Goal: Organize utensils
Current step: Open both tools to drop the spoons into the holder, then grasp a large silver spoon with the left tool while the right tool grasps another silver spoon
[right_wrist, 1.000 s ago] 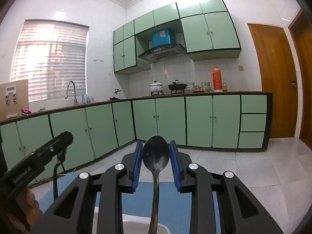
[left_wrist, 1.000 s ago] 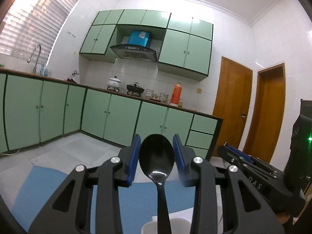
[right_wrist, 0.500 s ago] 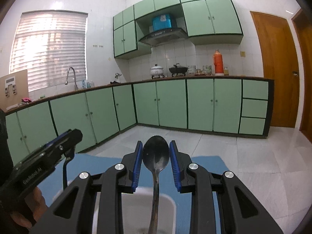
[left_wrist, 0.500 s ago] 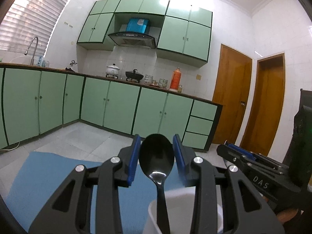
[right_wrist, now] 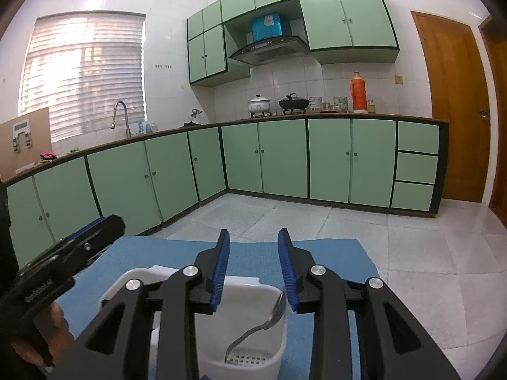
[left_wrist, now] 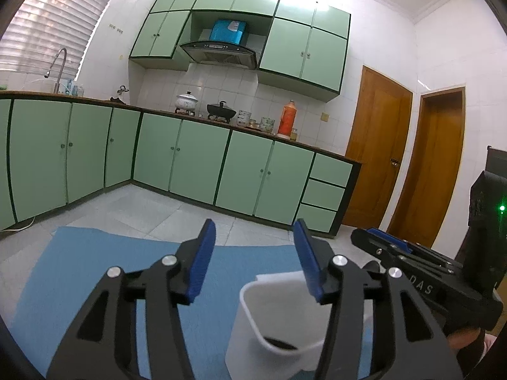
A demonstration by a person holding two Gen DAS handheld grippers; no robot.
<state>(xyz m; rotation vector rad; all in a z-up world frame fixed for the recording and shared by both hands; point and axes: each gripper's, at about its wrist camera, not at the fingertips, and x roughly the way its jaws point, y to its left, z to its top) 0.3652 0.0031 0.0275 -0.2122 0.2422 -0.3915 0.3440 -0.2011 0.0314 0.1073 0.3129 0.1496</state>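
The left gripper [left_wrist: 255,247] has its blue fingers [left_wrist: 202,261] spread wide with nothing between them. Just below and a little right of them stands a white holder [left_wrist: 269,319], and something dark lies at its bottom, probably a utensil, though too little shows to be sure.

The right gripper [right_wrist: 253,253] is also parted and empty, its gap narrower than the left's. Directly under its fingers [right_wrist: 221,269] the same white holder [right_wrist: 250,332] shows a perforated floor, and a metal spoon [right_wrist: 263,323] leans inside it, its end resting against the wall below the right finger. A second compartment of the holder lies to the left of the fingers; what it contains cannot be told.

Beyond both pairs of fingers a blue mat [right_wrist: 332,253] covers the table, and no loose utensil is visible on it. Farther off are the tiled floor [right_wrist: 364,221] and the green cabinets [right_wrist: 285,158].

Judging from this, both tools have let go over the holder and the placing looks done for these pieces. Whether more utensils wait out of view cannot be said.
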